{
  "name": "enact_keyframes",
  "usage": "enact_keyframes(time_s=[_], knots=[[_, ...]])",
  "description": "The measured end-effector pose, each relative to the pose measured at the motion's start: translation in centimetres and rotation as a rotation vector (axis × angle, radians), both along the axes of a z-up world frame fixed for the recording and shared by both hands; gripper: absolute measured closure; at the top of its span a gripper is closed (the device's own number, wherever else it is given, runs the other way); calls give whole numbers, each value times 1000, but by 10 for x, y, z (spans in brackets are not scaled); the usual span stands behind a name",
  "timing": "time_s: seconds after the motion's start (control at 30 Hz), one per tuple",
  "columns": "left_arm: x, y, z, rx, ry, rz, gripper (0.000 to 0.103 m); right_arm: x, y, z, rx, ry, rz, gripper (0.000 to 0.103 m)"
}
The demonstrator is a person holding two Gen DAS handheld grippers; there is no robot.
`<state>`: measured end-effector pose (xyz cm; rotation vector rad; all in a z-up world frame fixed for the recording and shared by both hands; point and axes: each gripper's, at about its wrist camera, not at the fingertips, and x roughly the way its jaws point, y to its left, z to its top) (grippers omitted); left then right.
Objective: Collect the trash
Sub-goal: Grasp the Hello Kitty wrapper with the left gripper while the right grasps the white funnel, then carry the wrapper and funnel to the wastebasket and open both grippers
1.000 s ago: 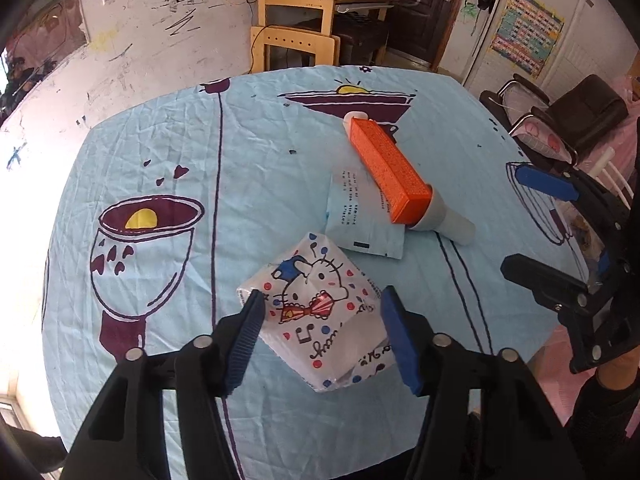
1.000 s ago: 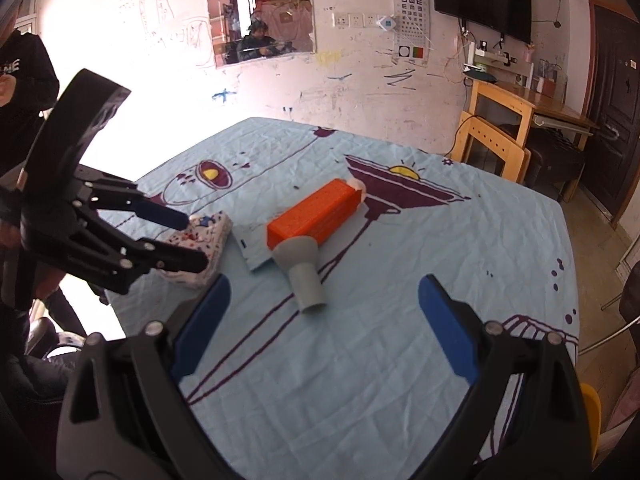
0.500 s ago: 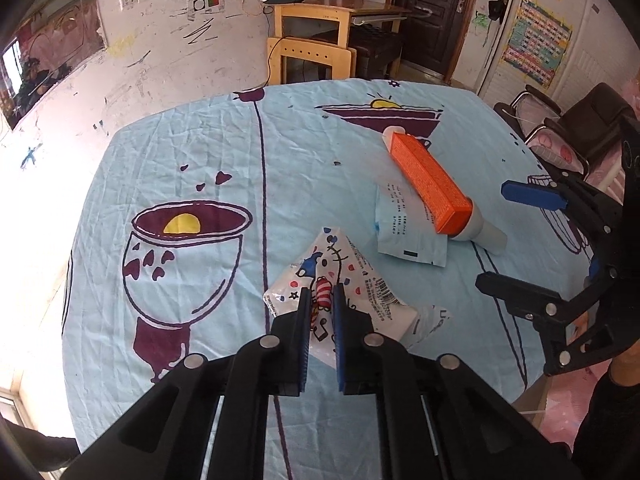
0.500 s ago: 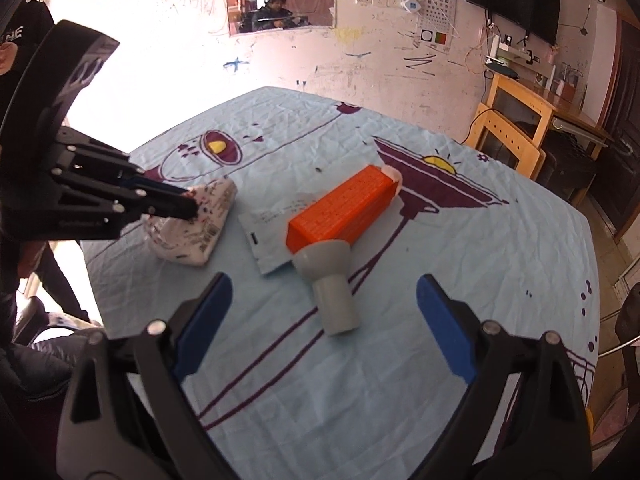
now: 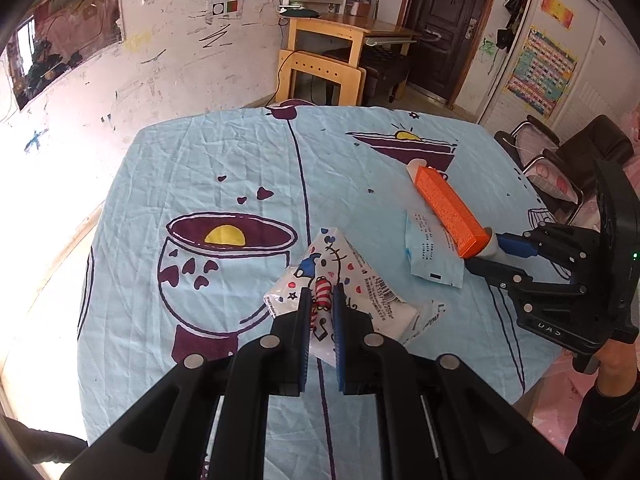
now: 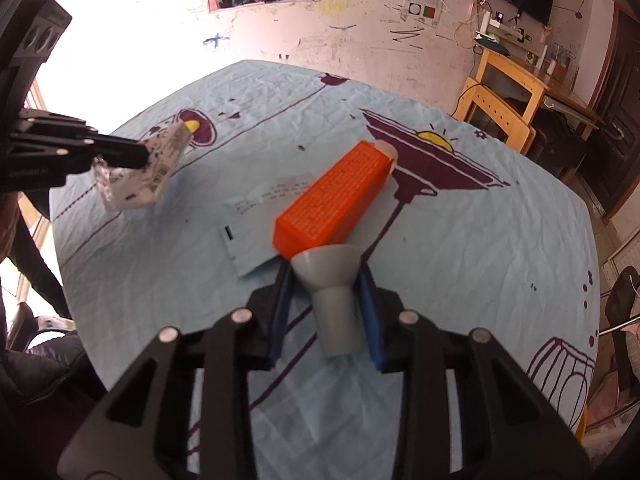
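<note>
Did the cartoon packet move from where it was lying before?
Yes. The cartoon packet, pinched by the left gripper, now hangs above the tablecloth, farther from the orange box.

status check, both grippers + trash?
Left gripper shut on cartoon wrapper. Right gripper closing around grey funnel piece. Orange box, blue packet unobstructed.

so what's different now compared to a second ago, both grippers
The left gripper shut on the cartoon-print packet and lifted it off the tablecloth. The right gripper moved in around the grey funnel piece and its jaws are closing. The orange box and pale blue sachet stayed put.
</note>
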<state>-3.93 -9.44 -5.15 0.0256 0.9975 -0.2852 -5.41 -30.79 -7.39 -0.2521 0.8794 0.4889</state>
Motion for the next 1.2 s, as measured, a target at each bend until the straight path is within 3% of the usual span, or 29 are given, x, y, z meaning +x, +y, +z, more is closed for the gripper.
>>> enact_keyframes(time_s=[0.4,0.7,1.0,1.2], knots=[[7,2,7,-20,-2,13,97,-8,-38,21,126,-40,-78,73],[13,-5,9,-28,-4,14,97,-14,-77,31,166,-80,-159,73],[18,-32,17,-12,-25,-32,97,-29,-169,38,187,-136,-380,73],[22,-69,25,-3,-38,-97,97,-50,-246,13,196,-119,-568,73]])
